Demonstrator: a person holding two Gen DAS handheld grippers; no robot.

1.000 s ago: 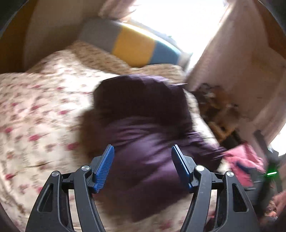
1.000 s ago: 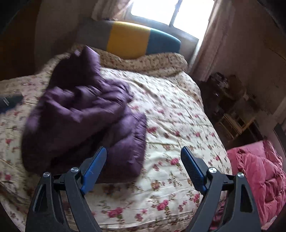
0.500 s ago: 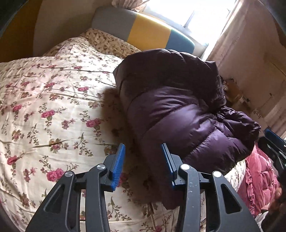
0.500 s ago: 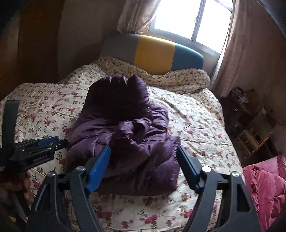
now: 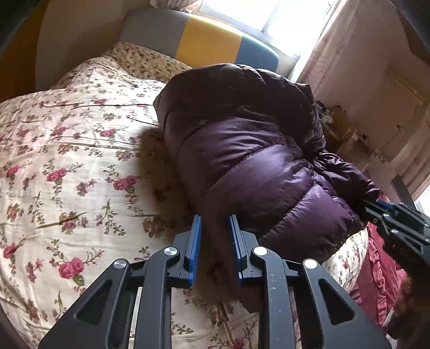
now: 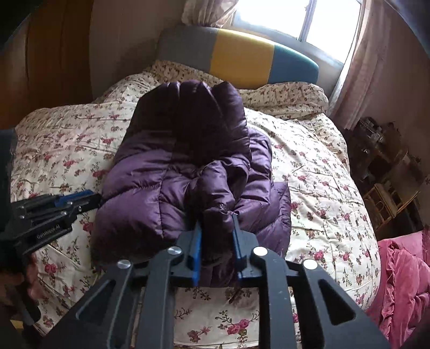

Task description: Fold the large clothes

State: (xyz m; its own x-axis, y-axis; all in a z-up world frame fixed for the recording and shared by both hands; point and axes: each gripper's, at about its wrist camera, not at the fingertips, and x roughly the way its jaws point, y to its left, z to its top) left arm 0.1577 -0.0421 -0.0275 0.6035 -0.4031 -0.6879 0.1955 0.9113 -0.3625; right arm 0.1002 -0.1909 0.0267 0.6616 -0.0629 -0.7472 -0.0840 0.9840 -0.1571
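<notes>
Nearest, our right gripper (image 6: 216,236) has just been closing and now pinches a fold of the purple puffer jacket (image 6: 185,171) at its near hem. Our left gripper (image 5: 213,236), also just closing, stands narrow over the floral bedspread (image 5: 67,150) beside the jacket; whether it holds fabric we cannot tell. The jacket lies bundled mid-bed, near the foot edge. Judged step: gripping the hem; next, lift and spread it flat.

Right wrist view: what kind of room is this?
Most likely a bedroom: a bed with a cream floral quilt, a grey, yellow and teal padded headboard, and a curtained window behind it. A puffy purple down jacket lies on the quilt.
</notes>
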